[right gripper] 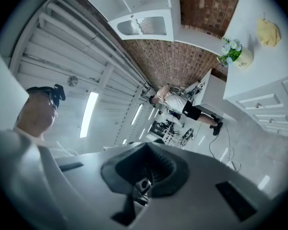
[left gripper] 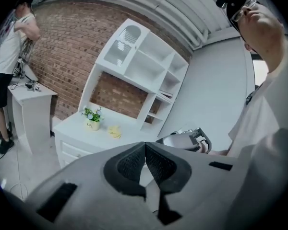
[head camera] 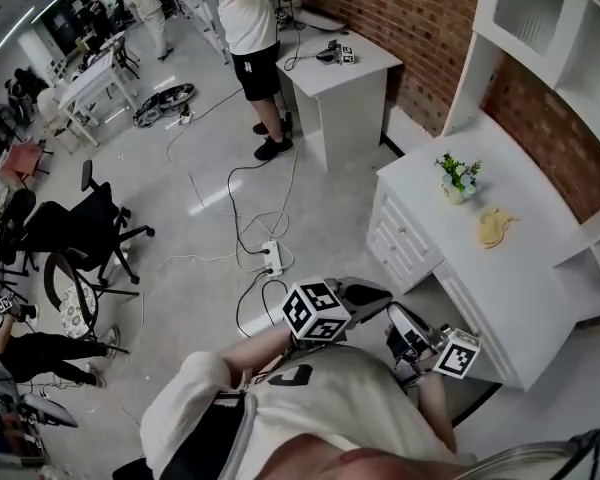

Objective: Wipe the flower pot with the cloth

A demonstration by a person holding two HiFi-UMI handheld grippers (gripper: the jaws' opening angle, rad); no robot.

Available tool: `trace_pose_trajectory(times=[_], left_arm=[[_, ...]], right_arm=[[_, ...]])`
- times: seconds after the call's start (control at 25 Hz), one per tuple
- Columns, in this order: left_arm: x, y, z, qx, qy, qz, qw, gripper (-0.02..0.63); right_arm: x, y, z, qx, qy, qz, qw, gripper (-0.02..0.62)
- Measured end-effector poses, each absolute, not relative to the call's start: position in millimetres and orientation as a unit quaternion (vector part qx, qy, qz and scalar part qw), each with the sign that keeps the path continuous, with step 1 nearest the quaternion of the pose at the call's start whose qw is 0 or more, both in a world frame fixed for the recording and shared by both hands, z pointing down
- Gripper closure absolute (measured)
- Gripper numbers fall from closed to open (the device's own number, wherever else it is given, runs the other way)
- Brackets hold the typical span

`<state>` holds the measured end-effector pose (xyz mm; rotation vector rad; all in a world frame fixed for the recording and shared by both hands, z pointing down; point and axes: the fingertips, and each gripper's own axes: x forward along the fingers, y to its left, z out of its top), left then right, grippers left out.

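Note:
A small cream flower pot (head camera: pixel 458 181) with green leaves and pale blooms stands on the white cabinet top (head camera: pixel 520 278) by the brick wall. A crumpled yellow cloth (head camera: pixel 493 227) lies just beside it, apart from the pot. Both grippers hang close to my chest, well short of the cabinet. My left gripper (head camera: pixel 380 294) is shut and empty, and so is my right gripper (head camera: pixel 398 316). The left gripper view shows the pot (left gripper: pixel 91 120), the cloth (left gripper: pixel 114 131) and the right gripper (left gripper: pixel 187 140) beyond my shut jaws. In the right gripper view, rolled sideways, the pot (right gripper: pixel 237 54) and cloth (right gripper: pixel 269 31) sit far off.
A white shelf hutch (head camera: pixel 545 38) rises over the cabinet. A person (head camera: pixel 250 28) stands at a second white table (head camera: pixel 340 68). Cables and a power strip (head camera: pixel 272 258) lie on the floor; office chairs (head camera: pixel 85 230) stand at left.

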<state>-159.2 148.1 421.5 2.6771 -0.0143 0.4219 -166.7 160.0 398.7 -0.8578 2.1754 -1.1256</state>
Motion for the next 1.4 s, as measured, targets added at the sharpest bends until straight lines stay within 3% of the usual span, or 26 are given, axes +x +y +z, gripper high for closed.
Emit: trace_pose_trajectory(times=[0.48, 0.76, 0.96, 1.24, 1.4], left_arm=[[-153, 165, 416, 0.965, -0.089, 0.159, 0.187, 0.586], [-177, 144, 410, 0.967, -0.128, 0.13, 0.177, 0.586], [-207, 111, 398, 0.971, -0.125, 0.084, 0.185, 0.586], [-243, 35, 395, 0.97, -0.137, 0.048, 0.198, 0.586], [-275, 13, 389, 0.975, -0.142, 0.049, 0.164, 0.586]], right_arm=[[-158, 180, 396, -0.252, 0.831, -0.424, 0.258, 0.588], [-176, 155, 395, -0.282, 0.871, -0.36, 0.181, 0.588], [-208, 124, 380, -0.294, 0.909, -0.268, 0.122, 0.588], [-243, 47, 379, -0.275, 0.911, -0.286, 0.114, 0.588], [-276, 25, 375, -0.267, 0.914, -0.284, 0.111, 0.588]])
